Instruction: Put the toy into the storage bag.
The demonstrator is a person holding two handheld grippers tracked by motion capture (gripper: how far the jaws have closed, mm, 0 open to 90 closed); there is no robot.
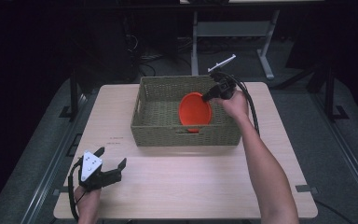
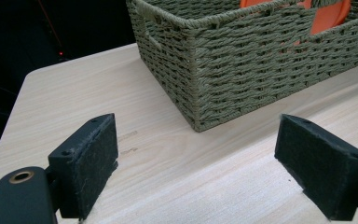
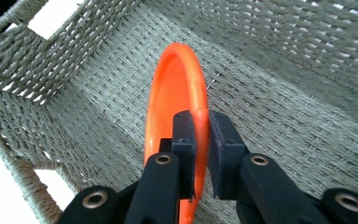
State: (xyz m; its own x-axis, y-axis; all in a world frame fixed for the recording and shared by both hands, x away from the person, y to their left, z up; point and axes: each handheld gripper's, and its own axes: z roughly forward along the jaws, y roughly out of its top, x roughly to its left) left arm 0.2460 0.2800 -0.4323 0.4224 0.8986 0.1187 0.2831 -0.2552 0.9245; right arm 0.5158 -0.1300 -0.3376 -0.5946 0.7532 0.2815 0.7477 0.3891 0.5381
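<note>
The right gripper (image 3: 200, 154) has its black padded jaws pinched on the rim of a round orange plastic plate (image 3: 175, 100), holding it on edge inside the rectangular olive-green woven basket (image 1: 161, 133) at the far side of the pale wooden table (image 1: 186, 182). The plate looks mid-way through being lowered in or lifted out, I cannot tell which, so the next move calls for steady wrist control clear of the basket wall. The left gripper (image 2: 196, 163) rests near the table's front left corner, jaws spread wide and empty.

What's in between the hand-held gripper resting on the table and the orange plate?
The near wall of the woven basket stands between the left hand-held gripper and the orange plate, with bare table before it. The high view shows this.
</note>
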